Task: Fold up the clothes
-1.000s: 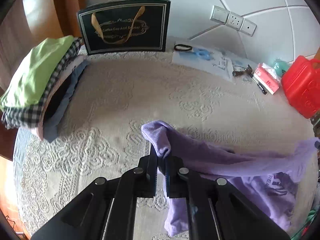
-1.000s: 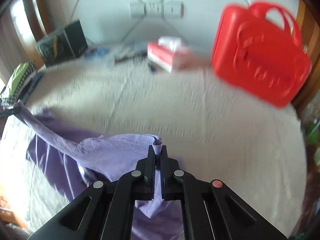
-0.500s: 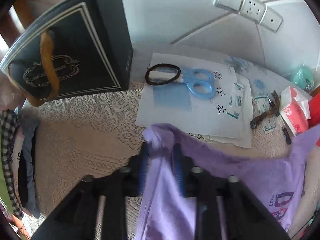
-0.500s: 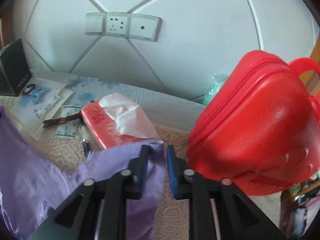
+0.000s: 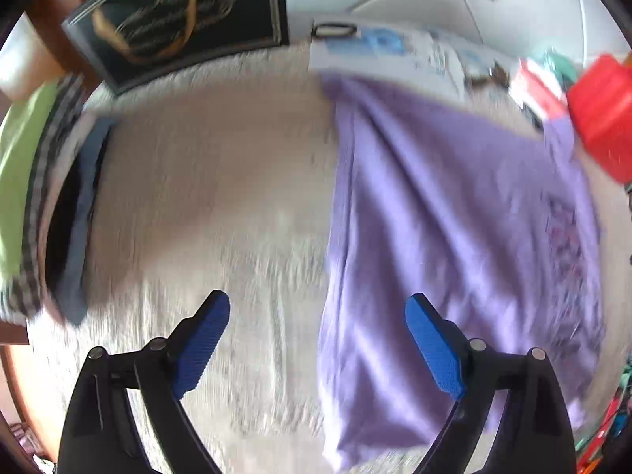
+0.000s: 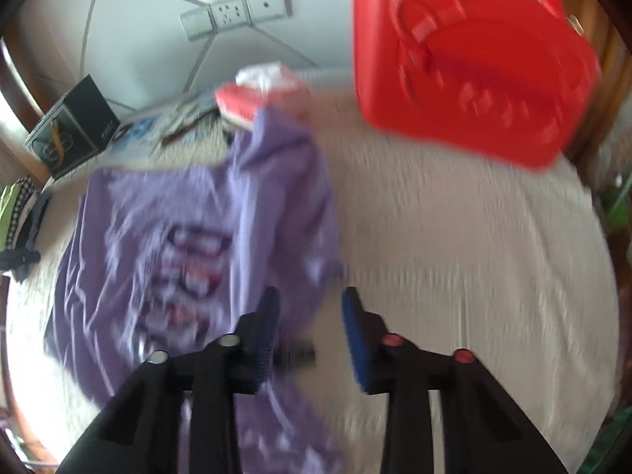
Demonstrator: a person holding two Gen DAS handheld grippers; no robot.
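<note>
A purple T-shirt with a dark print lies spread flat on the cream lace tablecloth; it also shows in the right wrist view. My left gripper is wide open and empty above the shirt's left edge. My right gripper is open and empty above the shirt's right edge. Both views are blurred by motion.
A stack of folded clothes sits at the left. A black gift bag stands at the back. Papers with scissors, a tissue pack and a red case lie along the back and right.
Both grippers have let go of the shirt's far corners, opened, and pulled back toward me. The shirt now lies flat on the table.
</note>
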